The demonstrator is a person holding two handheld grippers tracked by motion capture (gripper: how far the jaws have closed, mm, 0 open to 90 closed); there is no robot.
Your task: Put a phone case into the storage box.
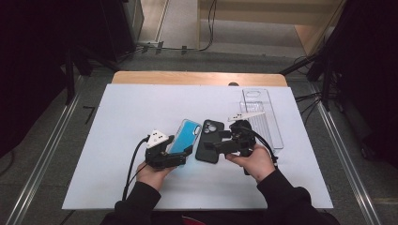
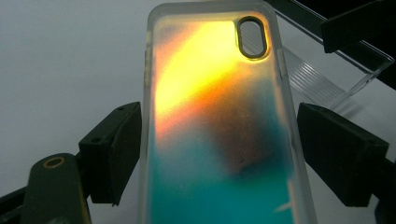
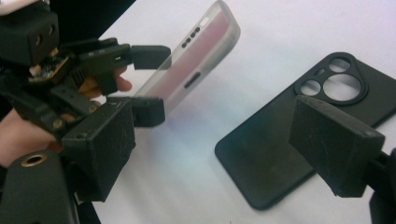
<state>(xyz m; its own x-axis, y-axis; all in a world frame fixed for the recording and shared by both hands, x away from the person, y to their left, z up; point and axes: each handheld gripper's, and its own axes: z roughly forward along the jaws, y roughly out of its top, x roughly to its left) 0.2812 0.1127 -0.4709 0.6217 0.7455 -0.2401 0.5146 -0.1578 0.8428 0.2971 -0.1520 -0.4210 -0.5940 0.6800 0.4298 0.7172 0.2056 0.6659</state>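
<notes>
- High view: a teal phone case [image 1: 184, 136] is seen left of a black phone case [image 1: 210, 140] on the white table [image 1: 117, 140]; the left gripper [image 1: 180, 154] is held at the teal case's near end, the right gripper [image 1: 213, 146] over the black one; a clear plastic tray [image 1: 263, 117] lies far right
- Left gripper view: the teal case [image 2: 219, 130] is framed between spread jaws; whether the pads press it cannot be told
- Right gripper view: the jaws are spread with nothing pinched, the black case [image 3: 303, 130] lying flat beyond them; the left gripper [image 3: 149, 84] is seen astride the tilted teal case [image 3: 196, 60]
</notes>
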